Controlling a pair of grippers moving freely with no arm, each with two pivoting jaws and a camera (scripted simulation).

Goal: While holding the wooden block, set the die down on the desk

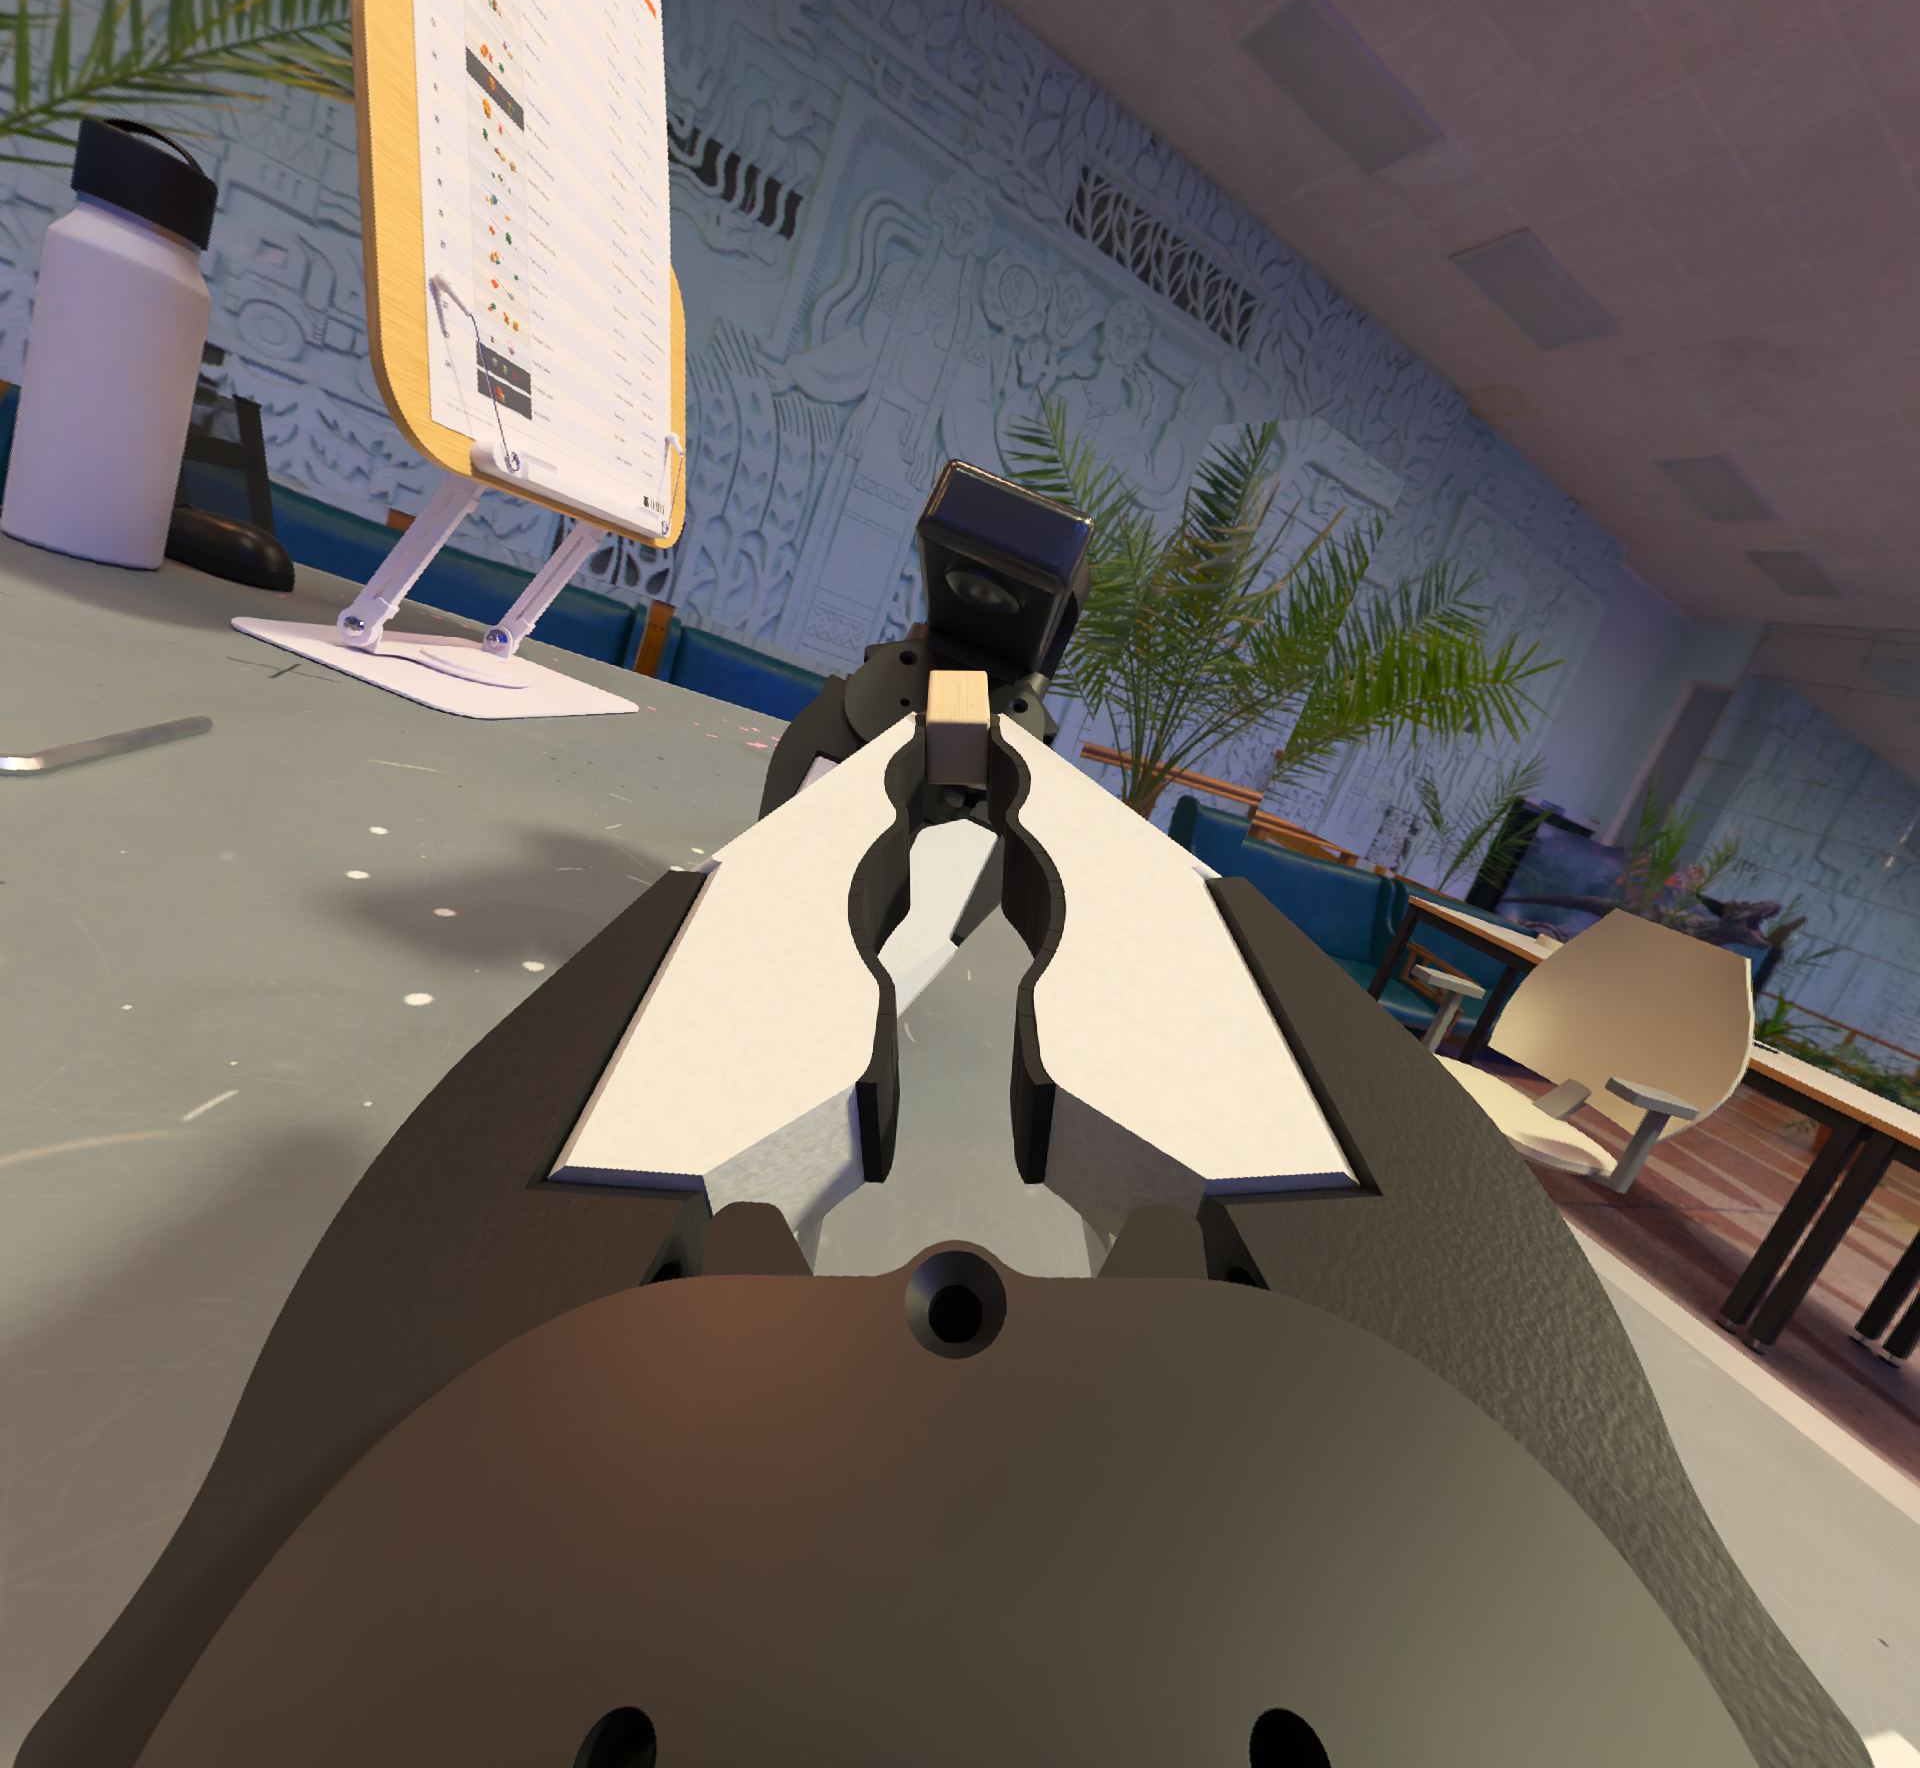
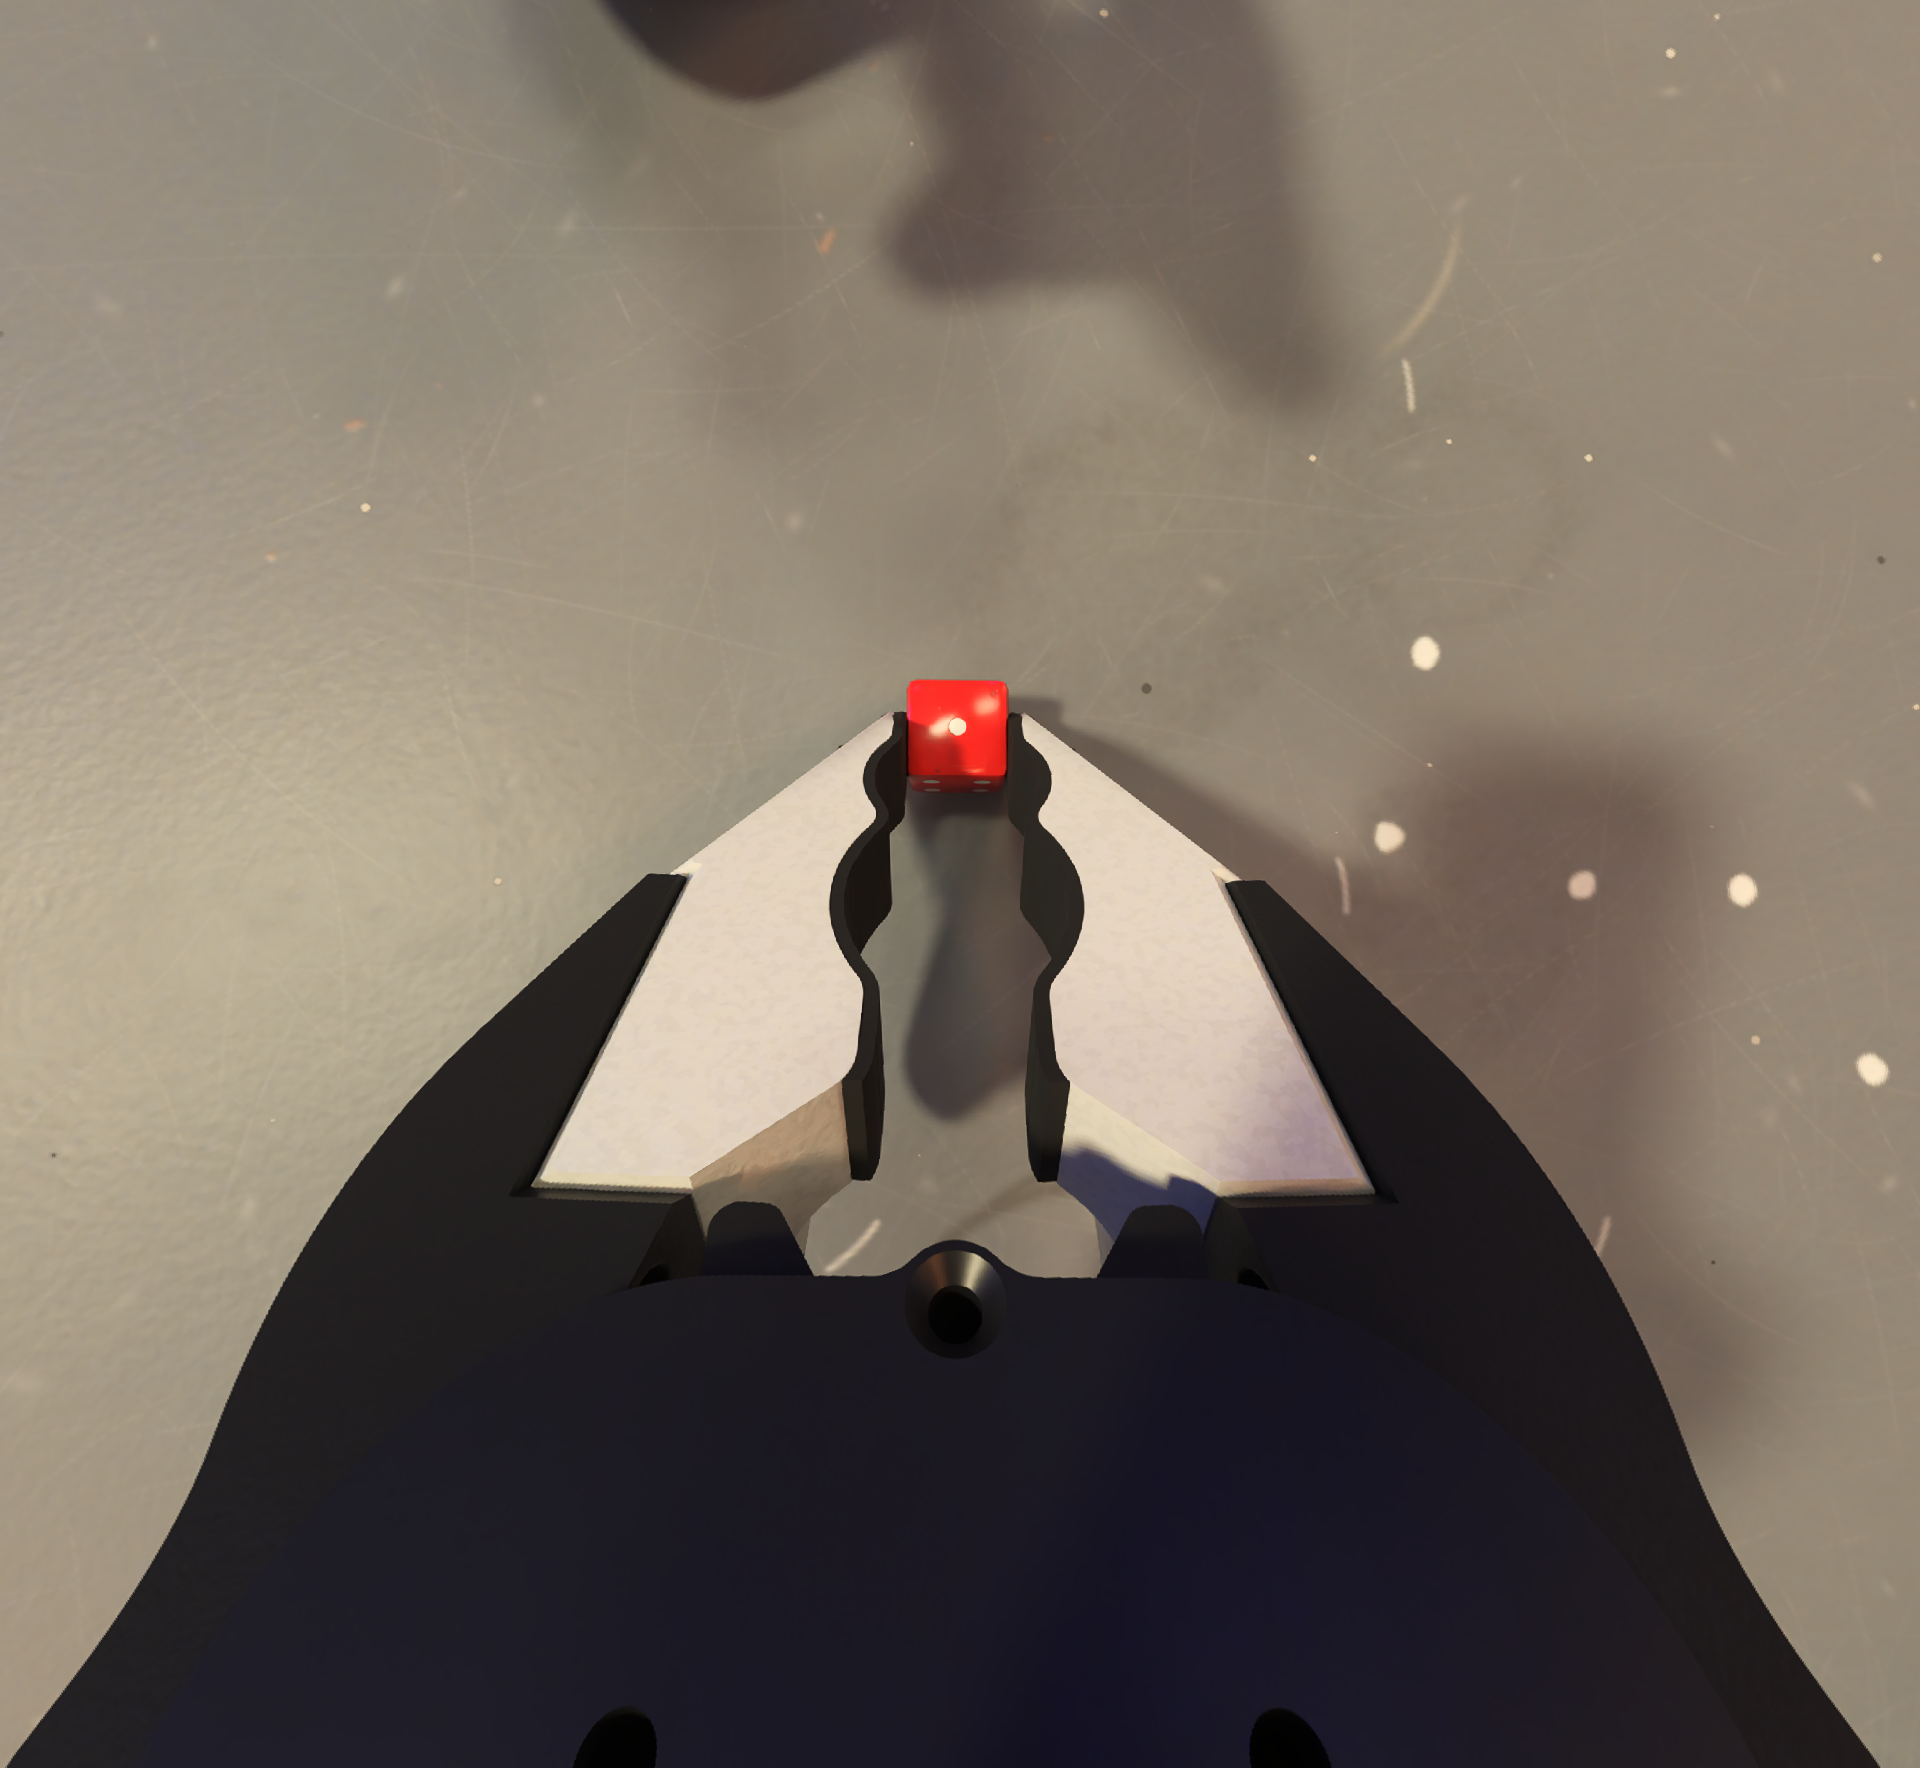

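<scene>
A small wooden block (image 1: 957,724) is clamped between the fingertips of the left gripper (image 1: 957,731), held above the grey counter (image 1: 208,939). Behind it the right gripper (image 1: 987,596) is seen, pointed downward. A white bottle (image 1: 109,347) with a black cap, a document stand (image 1: 520,264) carrying a printed sheet, and a metal tool (image 1: 104,744) are set on the counter farther back to the left.

A red die (image 2: 956,729) is pinched at the tips of the right gripper (image 2: 956,742), over the scratched, speckled counter (image 2: 416,471); whether the die touches the surface cannot be told.
</scene>
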